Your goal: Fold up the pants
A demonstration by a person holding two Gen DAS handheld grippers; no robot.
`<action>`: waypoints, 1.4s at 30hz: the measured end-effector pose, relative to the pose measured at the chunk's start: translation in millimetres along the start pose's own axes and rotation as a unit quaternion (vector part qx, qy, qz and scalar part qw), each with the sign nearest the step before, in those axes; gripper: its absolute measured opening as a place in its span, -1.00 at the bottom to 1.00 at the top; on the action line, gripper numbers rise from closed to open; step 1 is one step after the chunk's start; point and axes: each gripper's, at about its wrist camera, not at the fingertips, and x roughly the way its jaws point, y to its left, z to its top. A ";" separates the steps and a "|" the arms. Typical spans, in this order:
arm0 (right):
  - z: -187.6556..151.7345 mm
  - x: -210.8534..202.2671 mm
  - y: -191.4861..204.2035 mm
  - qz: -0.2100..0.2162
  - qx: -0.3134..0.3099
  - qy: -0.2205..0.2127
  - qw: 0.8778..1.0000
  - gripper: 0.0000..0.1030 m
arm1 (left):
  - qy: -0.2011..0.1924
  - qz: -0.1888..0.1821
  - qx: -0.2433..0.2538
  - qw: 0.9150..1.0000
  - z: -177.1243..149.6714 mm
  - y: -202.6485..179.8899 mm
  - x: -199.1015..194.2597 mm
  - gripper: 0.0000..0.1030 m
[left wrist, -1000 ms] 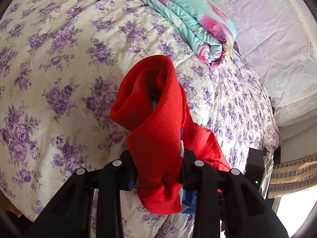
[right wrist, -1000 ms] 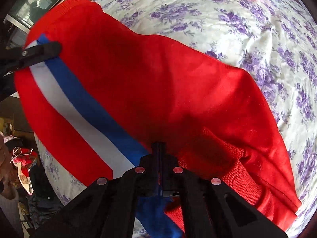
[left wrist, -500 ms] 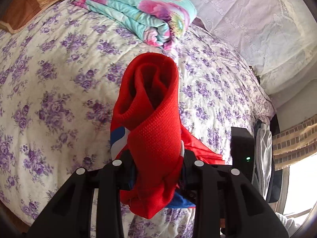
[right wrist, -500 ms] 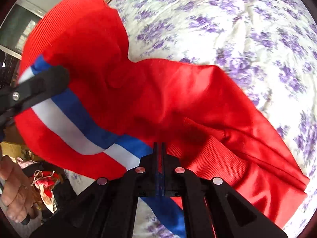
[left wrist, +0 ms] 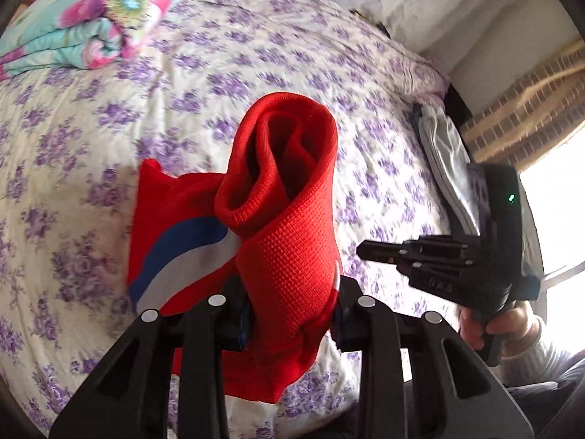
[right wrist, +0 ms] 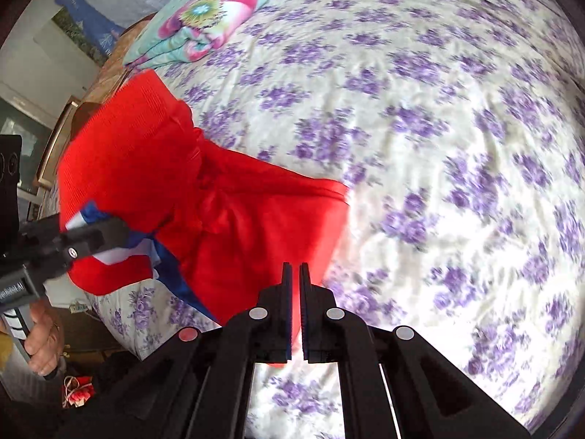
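**Red pants held by one gripper only, half off the bed**

The left gripper (left wrist: pixel 292 314) is clamped on a thick bunch of the red pants (left wrist: pixel 289 241), on the ribbed knit band; the fabric stands up between its fingers in a loose roll; the rest of the garment, with its blue and white stripe (left wrist: pixel 182 252), hangs down and lies at the near edge of the bed (right wrist: pixel 438 146). The right gripper (right wrist: pixel 295 292) holds nothing; its fingers are almost together, only a thin slit between them, and it is beside the cloth, not on it.

What can go wrong, in my judgement: the pants are bunched, not flat, so any fold made now will be crooked; with one grip only, the loose part can slide over the bed edge by its own weight; the right gripper, nearly closed, must open before it can take an edge, or it will only push the fabric; a folded floral blanket (right wrist: pixel 204 18) lies far away and is no obstacle.

Writing: raised letters are on the right gripper's body in the left view, and a label on the left one in the right view; both too blurred to read.
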 end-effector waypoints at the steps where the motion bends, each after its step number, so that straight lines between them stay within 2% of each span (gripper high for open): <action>1: -5.7 -4.1 -9.2 -0.006 0.012 -0.005 1.000 -0.89 | 0.014 -0.002 0.010 1.000 -2.0 -7.7 12.3 -0.43; 5: -22.9 -4.3 -34.3 -0.008 0.045 -0.014 0.999 -0.89 | 0.069 0.011 0.053 0.996 -14.1 -27.9 61.5 -0.42; 8: -29.0 7.5 -39.7 -0.010 0.056 -0.005 0.998 -0.89 | 0.119 0.022 0.049 0.991 -23.2 -23.7 102.8 -0.33; 9: -31.6 9.1 -39.5 -0.012 0.055 -0.003 0.998 -0.89 | 0.129 0.018 0.046 0.990 -26.8 -22.7 111.3 -0.25; 11: -30.6 9.8 -37.1 -0.015 0.050 -0.001 0.999 -0.89 | 0.131 -0.011 0.041 0.990 -29.3 -26.8 111.2 0.24; 13: -27.3 2.2 -33.5 -0.013 0.041 -0.010 0.999 -0.89 | 0.127 -0.040 0.039 0.990 -30.1 -36.6 102.3 0.57; 14: -24.4 -3.0 -31.1 -0.014 0.036 -0.016 0.999 -0.90 | 0.122 -0.048 0.044 0.990 -31.1 -41.5 98.1 0.59; 16: -16.9 -13.6 -25.5 -0.007 0.029 -0.026 0.999 -0.89 | 0.121 -0.050 0.043 0.990 -34.0 -44.4 92.1 0.59; 18: -8.8 -21.5 -16.7 0.017 0.020 -0.030 0.999 -0.89 | 0.118 -0.056 0.020 0.991 -35.2 -36.7 84.8 0.58; 22: 1.3 -19.7 5.5 0.051 0.007 -0.009 0.999 -0.87 | 0.068 -0.052 -0.012 0.996 -39.9 -16.7 39.3 0.57; 23: 2.1 -16.2 9.7 0.060 0.007 -0.005 0.998 -0.83 | 0.055 -0.046 -0.022 0.997 -41.4 -9.5 27.1 0.57; 24: 2.5 -11.5 13.6 0.065 0.006 -0.001 0.998 -0.63 | 0.044 -0.040 -0.033 0.998 -41.3 -1.6 17.6 0.57; 25: 2.6 -4.0 16.7 0.053 0.004 0.006 0.999 -0.32 | 0.034 -0.029 -0.045 0.998 -42.3 7.9 9.1 0.57; 26: 1.5 4.6 18.9 0.031 0.002 0.016 0.999 -0.25 | 0.025 -0.013 -0.056 0.998 -42.8 18.0 2.7 0.57; 29: -7.3 39.0 16.1 -0.023 -0.008 0.056 0.998 -0.34 | 0.019 0.009 -0.094 0.995 -37.8 44.1 1.3 0.56; 30: -11.8 49.7 11.7 -0.044 -0.008 0.074 0.996 -0.52 | 0.017 0.008 -0.101 0.995 -35.3 48.6 4.6 0.54; 32: -16.7 53.5 0.2 -0.035 0.016 0.081 0.996 -0.54 | 0.025 0.024 -0.105 0.994 -32.1 55.8 16.9 0.47; 35: -15.5 53.2 -1.6 -0.039 0.014 0.085 0.995 -0.44 | 0.052 0.035 -0.117 0.991 -32.6 66.3 47.5 0.43; 37: -12.3 50.7 2.3 -0.060 -0.005 0.092 0.994 -0.13 | 0.057 0.050 -0.114 0.991 -34.5 68.5 54.2 0.43; 39: -4.5 39.2 6.6 -0.067 -0.017 0.109 0.992 -0.13 | 0.056 0.050 -0.109 0.991 -33.6 64.4 46.3 0.43; 42: 16.2 5.2 23.4 -0.074 -0.050 0.072 0.993 -0.10 | 0.037 0.047 -0.108 0.992 -36.0 62.4 21.5 0.43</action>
